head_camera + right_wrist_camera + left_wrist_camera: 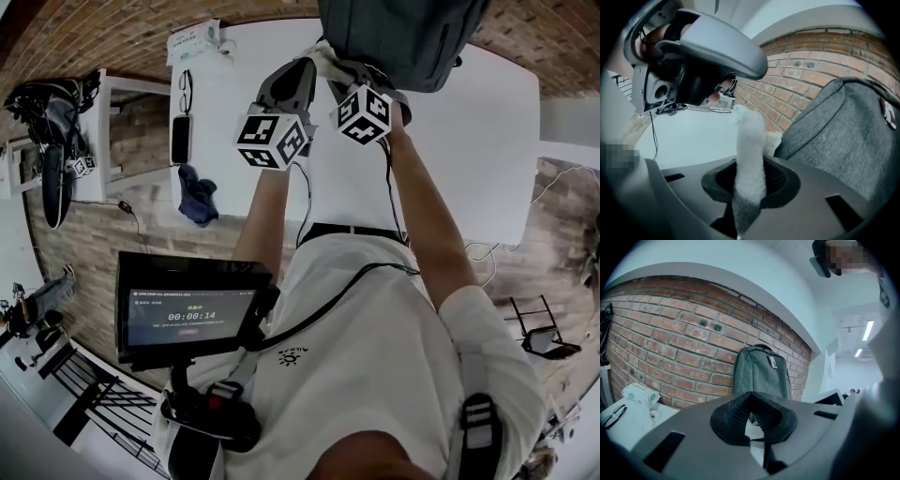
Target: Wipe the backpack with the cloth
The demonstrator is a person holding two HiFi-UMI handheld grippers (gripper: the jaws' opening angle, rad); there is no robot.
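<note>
A grey backpack stands upright at the far edge of the white table, against a brick wall. My right gripper is shut on a white fluffy cloth, which sticks out ahead of the jaws just left of the backpack. In the head view the right gripper holds the cloth at the backpack's lower left side. My left gripper hovers beside it to the left, its dark pads meeting with nothing held. The left gripper view has the backpack straight ahead beyond the left gripper.
On the table's left part lie glasses, a dark phone, a pack of wipes and a blue cloth hanging at the near edge. A screen is strapped to the person's front. Cables run along the floor.
</note>
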